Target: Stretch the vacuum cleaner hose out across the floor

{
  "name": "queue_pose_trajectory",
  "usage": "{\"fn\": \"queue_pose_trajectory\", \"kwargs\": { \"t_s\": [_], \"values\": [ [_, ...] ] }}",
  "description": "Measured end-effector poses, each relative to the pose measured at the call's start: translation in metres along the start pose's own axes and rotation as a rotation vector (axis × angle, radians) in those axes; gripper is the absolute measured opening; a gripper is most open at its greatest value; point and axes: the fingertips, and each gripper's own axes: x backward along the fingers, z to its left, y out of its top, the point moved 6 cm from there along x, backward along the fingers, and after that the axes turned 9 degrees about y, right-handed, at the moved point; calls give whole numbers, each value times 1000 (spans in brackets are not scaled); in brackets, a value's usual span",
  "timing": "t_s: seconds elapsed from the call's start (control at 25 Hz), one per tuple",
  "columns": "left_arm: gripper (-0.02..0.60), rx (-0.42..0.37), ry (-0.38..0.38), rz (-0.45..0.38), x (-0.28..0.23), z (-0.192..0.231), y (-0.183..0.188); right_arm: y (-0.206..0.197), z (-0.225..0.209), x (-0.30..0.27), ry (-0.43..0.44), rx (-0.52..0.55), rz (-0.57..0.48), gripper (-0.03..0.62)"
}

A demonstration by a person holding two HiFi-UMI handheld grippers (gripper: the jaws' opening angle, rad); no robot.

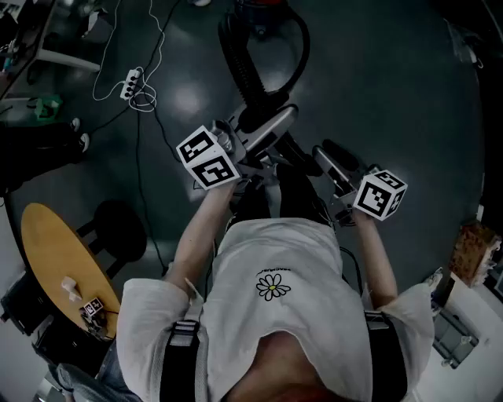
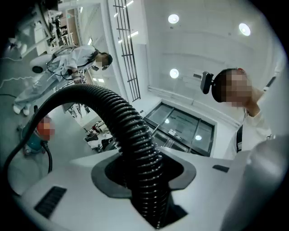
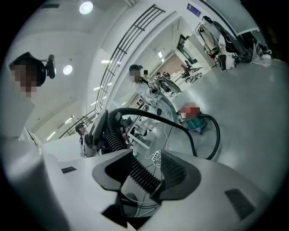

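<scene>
Both tongs are raised in front of my chest. My left gripper (image 2: 151,180) is clamped on the black ribbed hose (image 2: 131,122). The hose fills the gap between its jaws, rises out of them, arches over to the left and drops away toward the floor. My right gripper (image 3: 151,169) has its jaws apart with nothing between the ribbed pads. Through that gap I see grey floor and a white power strip (image 3: 156,157). The two tongs are near each other. In the right gripper view, the left one's pale body and the hose it holds show at the upper left.

From above, my left forearm (image 1: 196,232) and right forearm (image 1: 379,259) reach forward from my sides with elbows bent. Each hand is mostly hidden behind its marker cube (image 1: 206,157). The left gripper tilts upward toward the ceiling lights (image 2: 174,19). The right one is rolled sideways, so the floor leans in its view.

Beyond the jaws the hose forms a loop ahead of me and runs to the teal vacuum cleaner (image 3: 198,119), which stands on the floor well apart from my tongs. At my left is a round wooden table (image 1: 47,243) with a black stool (image 1: 118,228) just beside it.

The print above the daisy on my white shirt (image 1: 275,259) is too small to read. So is a blue sign (image 3: 194,8) high on the wall.
</scene>
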Motion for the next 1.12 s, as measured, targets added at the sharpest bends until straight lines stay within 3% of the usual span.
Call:
{"fn": "queue_pose_trajectory", "kwargs": {
  "t_s": [0.12, 0.2, 0.24, 0.32, 0.4, 0.48, 0.68, 0.76, 0.96, 1.12],
  "values": [
    [152, -65, 42, 7, 5, -23, -12, -30, 21, 19, -5, 28, -8, 202],
    [152, -134, 65, 20, 11, -51, -37, -65, 31, 44, 38, -37, -18, 202],
    [152, -169, 75, 27, 12, -65, -51, -83, 31, 54, 96, -130, -40, 202],
    [152, -234, 101, 45, 13, -87, -78, -114, 25, 68, 281, -436, -154, 204],
    [152, -292, 135, 56, 15, -105, -100, -138, 13, 81, 472, -827, -354, 204],
    [152, -336, 166, 49, 15, -125, -117, -153, 5, 95, 560, -1073, -521, 204],
    [152, -408, 190, 22, 13, -176, -138, -168, 14, 120, 635, -1283, -732, 204],
    [153, -425, 207, 18, 19, -186, -147, -179, 20, 131, 645, -1335, -758, 204],
    [158, -383, 175, 12, 34, -203, -163, -212, 44, 142, 683, -1396, -723, 204],
    [160, -326, 126, 26, 40, -217, -176, -207, 31, 144, 674, -1477, -934, 204]
  ]
}}
